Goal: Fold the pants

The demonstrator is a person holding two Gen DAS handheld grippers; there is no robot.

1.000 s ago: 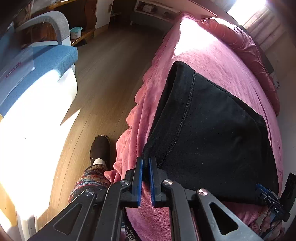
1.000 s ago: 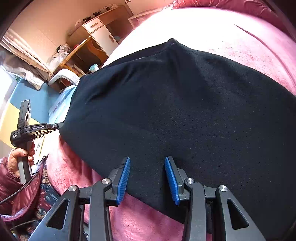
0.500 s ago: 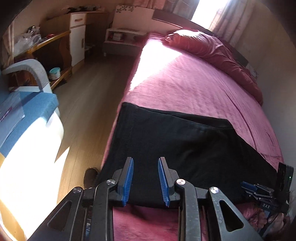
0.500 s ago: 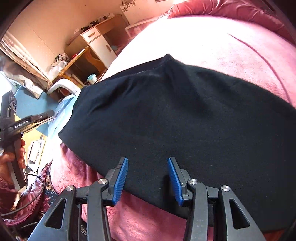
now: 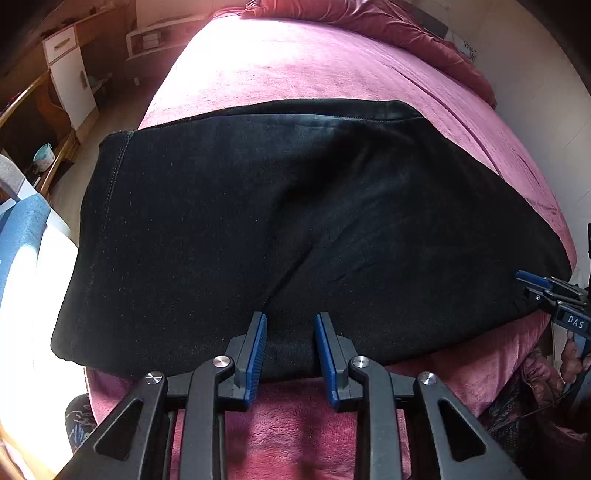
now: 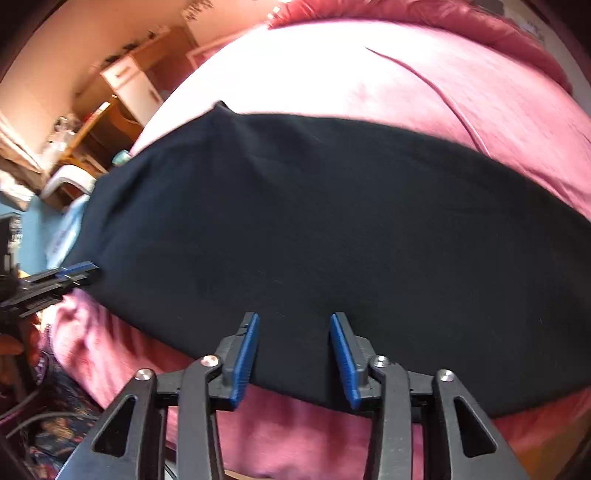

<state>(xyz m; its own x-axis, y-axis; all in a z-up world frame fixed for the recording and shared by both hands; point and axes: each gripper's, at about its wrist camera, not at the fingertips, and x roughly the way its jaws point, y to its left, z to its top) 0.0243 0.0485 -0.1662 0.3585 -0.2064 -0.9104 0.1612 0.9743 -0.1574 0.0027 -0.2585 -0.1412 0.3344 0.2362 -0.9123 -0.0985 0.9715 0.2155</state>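
Observation:
Black pants (image 5: 295, 221) lie folded flat across the pink bedcover (image 5: 314, 62), filling the middle of both views (image 6: 314, 221). My left gripper (image 5: 290, 317) hovers open over the pants' near edge with only cloth below its pads. My right gripper (image 6: 293, 317) stands above the near edge further right; its jaws are closing, and no cloth is pinched between them. Each gripper shows in the other's view: the right one (image 5: 535, 284) at the pants' right end, the left one (image 6: 79, 271) at the left end.
A pink pillow (image 5: 369, 18) lies at the head of the bed. Left of the bed are wooden floor, a white cabinet (image 5: 70, 77), a wooden desk (image 6: 96, 129) and a blue-and-white chair (image 5: 18, 229). A wall runs along the bed's right side.
My left gripper went from shut at the pants' left corner to open, rolled, and slid right along the near edge. My right gripper shifted along the edge and its jaws narrowed a little.

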